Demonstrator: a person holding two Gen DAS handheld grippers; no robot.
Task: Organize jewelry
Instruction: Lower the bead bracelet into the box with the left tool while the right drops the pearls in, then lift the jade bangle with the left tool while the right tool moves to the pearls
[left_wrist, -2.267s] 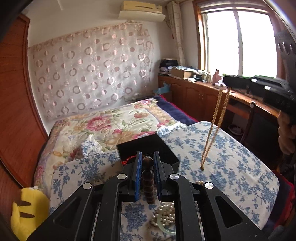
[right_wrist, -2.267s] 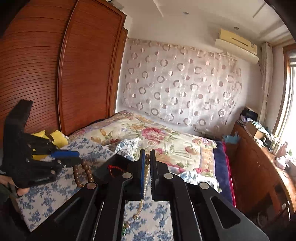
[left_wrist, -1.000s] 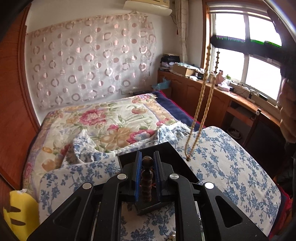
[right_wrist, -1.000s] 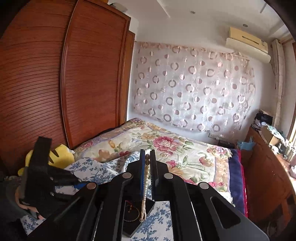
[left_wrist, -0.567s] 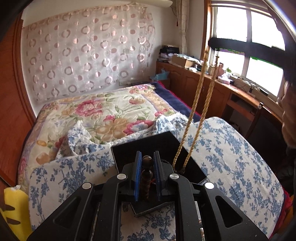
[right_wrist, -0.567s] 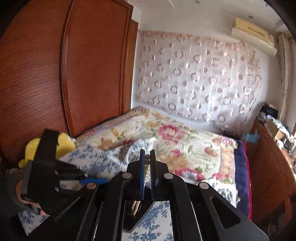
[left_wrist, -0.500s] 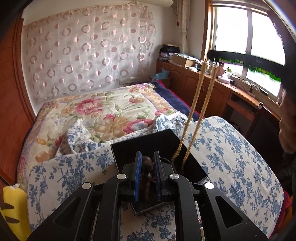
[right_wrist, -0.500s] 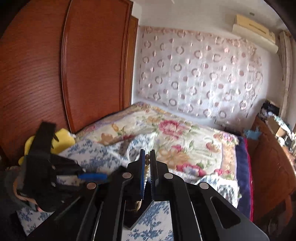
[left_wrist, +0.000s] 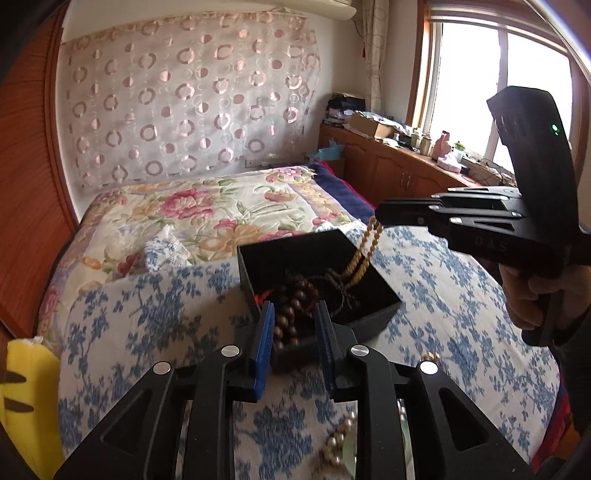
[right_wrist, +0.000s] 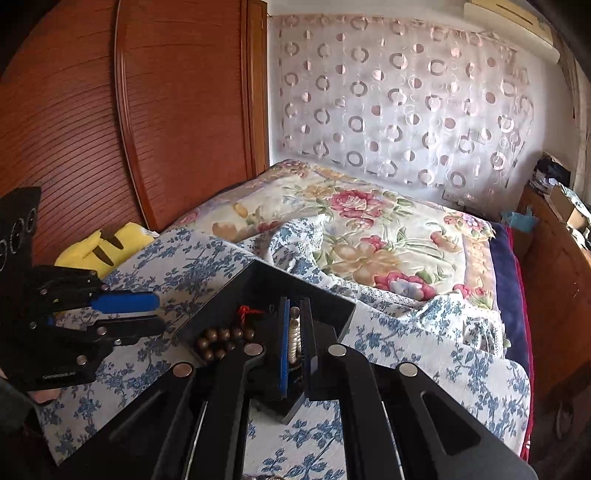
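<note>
Currently I am lowering two strands into the black box (left_wrist: 373, 291), which is sitting on the blue-flowered cloth (left_wrist: 454, 306) spread over the bed. I am holding the left gripper (left_wrist: 293, 325) with its jaws standing well apart and nothing between them; the dark wooden beads (left_wrist: 293, 308) are lying in the box just ahead of its tips. I am keeping the right gripper (right_wrist: 294, 339) nearly closed on the pale gold bead necklace (left_wrist: 364, 251), whose loop is hanging from it into the box.

To do this step well, I am judging that the right gripper should descend until most of the strand is resting inside before the jaws part, so that no length is draping over the box wall. Releasing too high is likely to let the beads spill onto the cloth.

A pearl strand (left_wrist: 338, 441) is lying on the cloth below the left gripper. Beyond the box, a floral quilt (right_wrist: 373, 229) is covering the bed, a circle-patterned curtain (right_wrist: 406, 96) is hanging on the far wall, and a wooden wardrobe (right_wrist: 129, 110) is standing to the left.
</note>
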